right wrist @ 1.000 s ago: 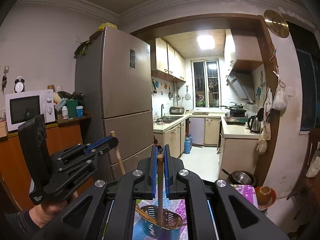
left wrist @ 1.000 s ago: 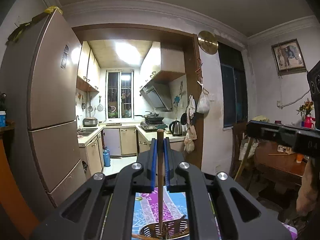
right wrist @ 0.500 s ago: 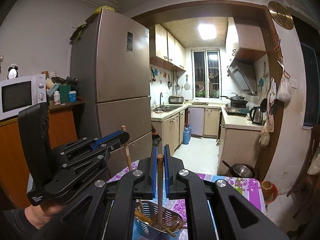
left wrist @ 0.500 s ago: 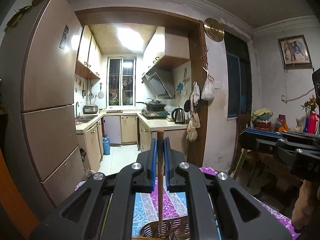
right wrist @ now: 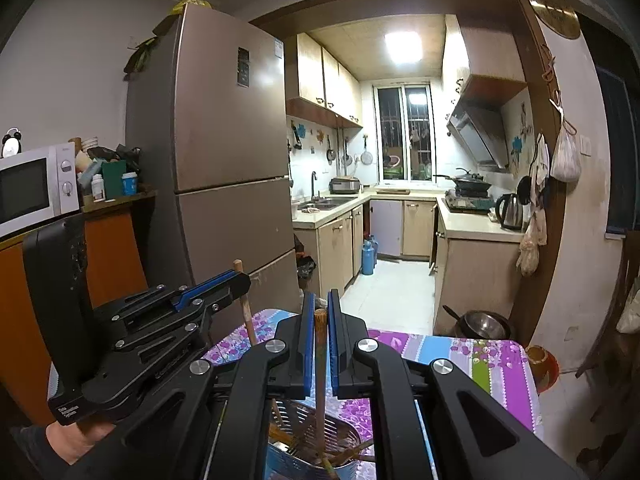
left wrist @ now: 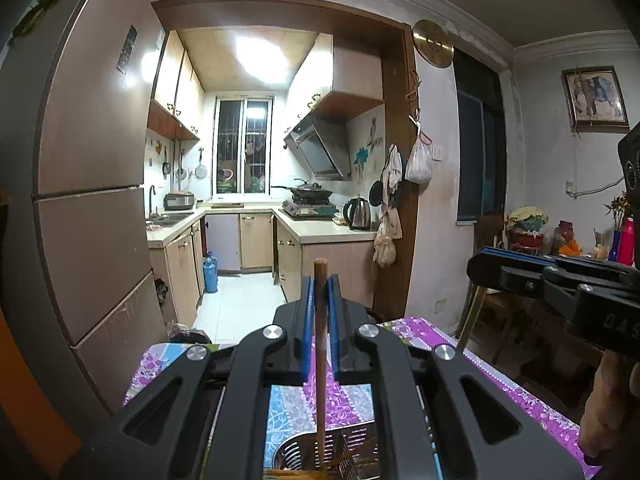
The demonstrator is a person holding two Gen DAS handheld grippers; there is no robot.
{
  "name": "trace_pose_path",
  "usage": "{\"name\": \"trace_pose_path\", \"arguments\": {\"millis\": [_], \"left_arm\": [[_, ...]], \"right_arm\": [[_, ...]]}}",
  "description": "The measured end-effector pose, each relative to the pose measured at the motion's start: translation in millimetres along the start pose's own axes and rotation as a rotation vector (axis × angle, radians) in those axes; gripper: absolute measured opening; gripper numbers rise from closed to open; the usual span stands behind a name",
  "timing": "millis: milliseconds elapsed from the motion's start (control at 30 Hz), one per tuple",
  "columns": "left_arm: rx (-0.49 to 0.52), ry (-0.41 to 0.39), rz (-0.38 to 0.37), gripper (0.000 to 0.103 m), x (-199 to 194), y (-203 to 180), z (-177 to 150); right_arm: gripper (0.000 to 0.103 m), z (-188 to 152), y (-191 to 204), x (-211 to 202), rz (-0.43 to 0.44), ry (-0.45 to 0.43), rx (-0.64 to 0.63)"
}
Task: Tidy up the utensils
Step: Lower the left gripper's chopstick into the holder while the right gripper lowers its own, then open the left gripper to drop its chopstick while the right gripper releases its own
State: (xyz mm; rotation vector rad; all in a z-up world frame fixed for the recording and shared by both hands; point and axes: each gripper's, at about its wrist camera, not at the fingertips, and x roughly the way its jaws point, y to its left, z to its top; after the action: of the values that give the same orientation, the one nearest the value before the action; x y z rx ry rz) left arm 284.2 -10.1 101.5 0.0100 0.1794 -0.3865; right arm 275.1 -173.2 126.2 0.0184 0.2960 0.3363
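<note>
Chopsticks are the business at hand: each hand-held gripper is clamped tight on one wooden stick, held upright with its lower end down in the perforated metal utensil holder. The left hand-held gripper pinches the left chopstick between its blue pads; the right hand-held gripper does the same with the right chopstick. The holder stands on the bench, on a purple flowered cloth, and already carries several sticks leaning across it. To finish well, I judge each stick should stay vertical and go down until its tip sits among the others, and only then be let go, one side at a time, so neither tips out over the rim.
</note>
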Motion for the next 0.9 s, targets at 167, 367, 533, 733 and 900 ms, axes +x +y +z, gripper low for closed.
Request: {"name": "trace_pose_path", "arguments": {"millis": [167,367,533,733,900], "left_arm": [[0.007,0.022,-0.001,0.006,7,-1,-6],[0.0,0.034,0.001,0.006,9,-1,-7],[0.003,0.033,0.002,0.006,7,-1,-4],[0.029,-0.002,0.002,0.015,-22,-8,3],[0.073,-0.052,0.018,0.052,-84,-13,-17]], "right_arm": [[0.008,-5,-4,7,0.001,0.013,0.008],[0.008,-5,-4,5,0.0,0.006,0.007],[0.008,-3,-2,-10,0.0,-0.015,0.001],[0.008,-3,0,-55,0.013,-0.058,0.007],[0.014,-49,8,-124,0.032,-0.079,0.009]]}}
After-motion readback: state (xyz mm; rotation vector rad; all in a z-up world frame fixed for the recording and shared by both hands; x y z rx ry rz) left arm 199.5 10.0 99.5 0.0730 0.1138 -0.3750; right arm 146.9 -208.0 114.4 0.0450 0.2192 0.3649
